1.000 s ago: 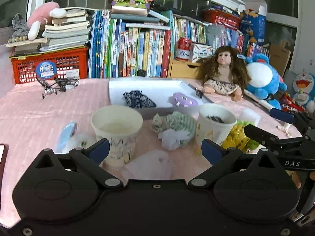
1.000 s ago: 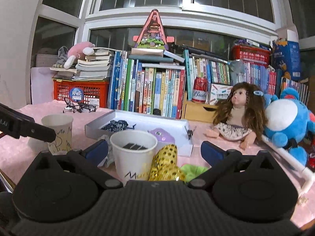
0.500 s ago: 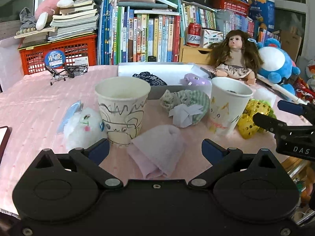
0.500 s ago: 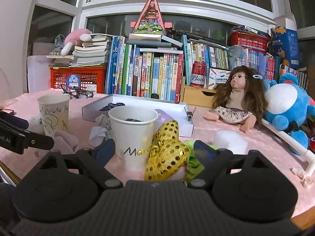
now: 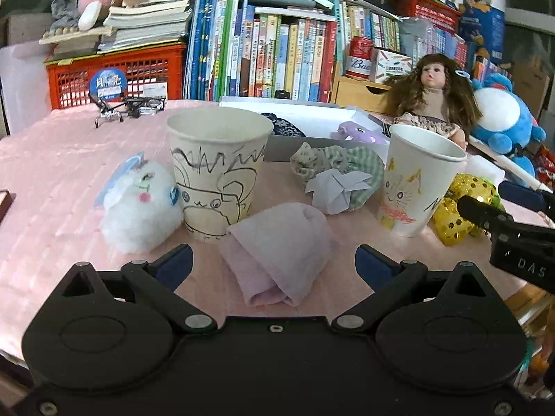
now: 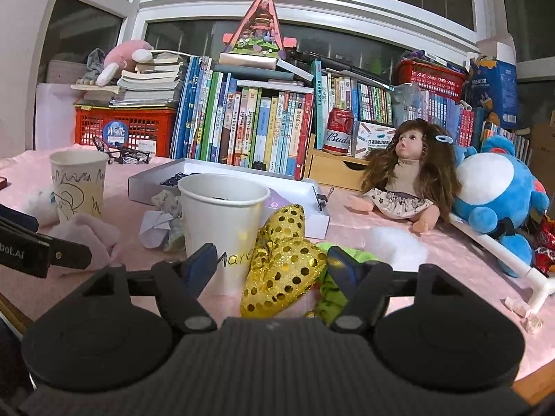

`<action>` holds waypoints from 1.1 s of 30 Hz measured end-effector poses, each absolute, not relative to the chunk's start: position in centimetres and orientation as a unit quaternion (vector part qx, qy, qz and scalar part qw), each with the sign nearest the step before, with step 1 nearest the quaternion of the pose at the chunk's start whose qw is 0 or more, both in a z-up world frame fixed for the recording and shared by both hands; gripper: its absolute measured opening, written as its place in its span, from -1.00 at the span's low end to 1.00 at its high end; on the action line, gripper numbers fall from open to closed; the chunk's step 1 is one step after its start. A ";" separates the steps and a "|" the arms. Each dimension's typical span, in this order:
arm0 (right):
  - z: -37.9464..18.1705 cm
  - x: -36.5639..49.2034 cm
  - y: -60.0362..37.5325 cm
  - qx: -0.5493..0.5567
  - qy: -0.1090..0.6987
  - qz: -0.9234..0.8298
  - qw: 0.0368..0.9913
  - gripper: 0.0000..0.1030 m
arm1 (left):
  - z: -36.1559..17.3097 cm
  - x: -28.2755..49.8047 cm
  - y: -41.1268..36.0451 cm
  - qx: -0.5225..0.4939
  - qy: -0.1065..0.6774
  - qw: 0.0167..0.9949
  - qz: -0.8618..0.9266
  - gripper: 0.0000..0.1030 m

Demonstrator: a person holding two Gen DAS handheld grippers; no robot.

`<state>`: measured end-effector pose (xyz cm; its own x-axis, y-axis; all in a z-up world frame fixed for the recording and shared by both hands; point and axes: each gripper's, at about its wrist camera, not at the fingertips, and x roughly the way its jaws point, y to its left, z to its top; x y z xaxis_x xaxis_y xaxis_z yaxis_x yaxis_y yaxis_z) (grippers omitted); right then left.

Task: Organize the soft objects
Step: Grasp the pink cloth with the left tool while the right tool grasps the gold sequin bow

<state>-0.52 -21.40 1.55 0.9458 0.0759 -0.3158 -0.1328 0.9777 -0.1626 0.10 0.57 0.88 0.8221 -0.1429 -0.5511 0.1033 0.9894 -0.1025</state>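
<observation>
Your right claw [image 6: 270,265] is closing, with the gold sequin cloth [image 6: 282,267] between its fingers; the pads do not yet press on it. A green cloth [image 6: 333,284] lies just behind the right finger. Just left of the gold cloth stands the white cup [image 6: 222,222], with something dark inside.

Your left claw [image 5: 274,263] is spread wide, low over the table [image 5: 52,159], with the folded pink cloth [image 5: 277,242] between its fingers and neither pad touching it. The pink cloth's far edge touches the scribbled cup [image 5: 216,173]. A white fluffy toy [image 5: 138,208] leans on that cup's left side. Further back, between the two cups, a green checked cloth [image 5: 347,166] lies with a folded paper [image 5: 333,187] on its front.

Behind them sits a shallow white box [image 5: 312,121] holding a dark patterned cloth [image 5: 282,126] and a purple thing [image 5: 357,135]. To the right, a doll [image 6: 402,180] sits against a blue plush [image 6: 496,194]. Books [image 6: 260,128] line the back.
</observation>
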 end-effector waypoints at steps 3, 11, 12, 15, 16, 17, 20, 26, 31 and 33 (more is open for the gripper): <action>1.3 -0.3 -21.0 -0.104 0.155 0.051 0.981 0.56 | 0.6 0.3 0.4 -0.040 0.293 0.953 -0.063 0.94; 0.6 0.5 -20.5 -0.130 0.154 0.045 0.978 0.55 | 0.1 0.5 -0.4 -0.030 0.289 0.955 -0.062 0.93; 0.5 0.6 -20.4 -0.136 0.153 0.044 0.978 0.55 | 0.0 0.6 -0.4 -0.030 0.289 0.955 -0.063 0.91; 0.2 0.9 -20.1 -0.157 0.152 0.039 0.975 0.55 | -0.2 0.8 -0.6 -0.029 0.291 0.954 -0.063 0.86; 0.0 0.9 -20.0 -0.164 0.152 0.037 0.974 0.55 | -0.3 0.8 -0.7 -0.029 0.292 0.954 -0.064 0.83; -0.1 1.0 -19.9 -0.169 0.152 0.036 0.973 0.55 | -0.4 0.9 -0.8 -0.030 0.293 0.954 -0.065 0.82; -0.4 1.2 -19.7 -0.186 0.151 0.034 0.970 0.55 | -0.6 1.1 -0.9 -0.032 0.297 0.952 -0.067 0.75; -0.9 1.4 -19.3 -0.214 0.148 0.031 0.965 0.48 | -0.8 1.2 -1.2 -0.017 0.291 0.955 -0.056 0.48; -1.1 1.3 -19.2 -0.220 0.148 0.017 0.964 -0.08 | -0.7 0.9 -1.2 -0.013 0.287 0.957 -0.051 0.04; -0.8 1.2 -19.5 -0.208 0.146 0.011 0.967 -0.26 | -0.6 0.8 -1.3 -0.013 0.286 0.957 -0.054 -0.07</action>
<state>1.24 -19.48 -0.84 0.9573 -0.0402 -0.2862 -0.0809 0.9134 -0.3990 0.78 -1.31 -0.61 0.8306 -0.1105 -0.5459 0.0953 0.9939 -0.0561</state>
